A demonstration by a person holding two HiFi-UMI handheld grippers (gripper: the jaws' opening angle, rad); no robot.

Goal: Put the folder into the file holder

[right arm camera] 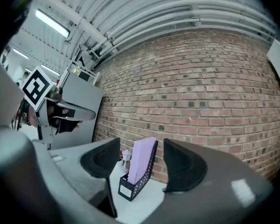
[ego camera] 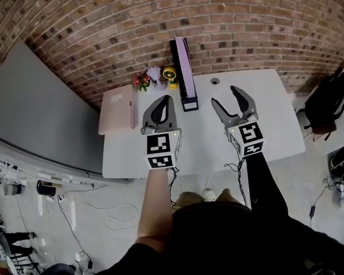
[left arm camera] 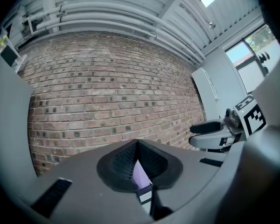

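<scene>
Left gripper point(left arm camera: 137, 143): jaws brought together at the tips, with nothing gripped. It is held above the near part of the table and pointed towards the far wall.
Right gripper point(right arm camera: 141, 143): jaws spread wide, with nothing held between them. It is held right of the left gripper, apart from it, and likewise pointed far.
Pads point(right arm camera: 182, 164): black, ribbed and curved, set in grey moulded jaws.
Folder point(right arm camera: 142, 161): lilac, flat, smooth and rectangular. It is stood on edge inside the file holder, upright, with its top above the holder's rim. In the head view its long axis is laid near to far, one end towards the wall.
File holder point(right arm camera: 141, 181): black mesh, tall at the far end and sloped to a low near front, where a white label is carried. It is placed at the table's far edge, near the wall, well apart from both grippers.
Table point(ego camera: 269, 125): white, smooth and rectangular.
Ornaments point(ego camera: 156, 76): small, grouped just left of the holder; details cannot be made out.
Side table point(ego camera: 116, 116): pale pink, just beside the table's left end.
Wall point(ego camera: 246, 27): red-brown brick.
Backpack point(ego camera: 328, 103): black, beyond the table's right end.
</scene>
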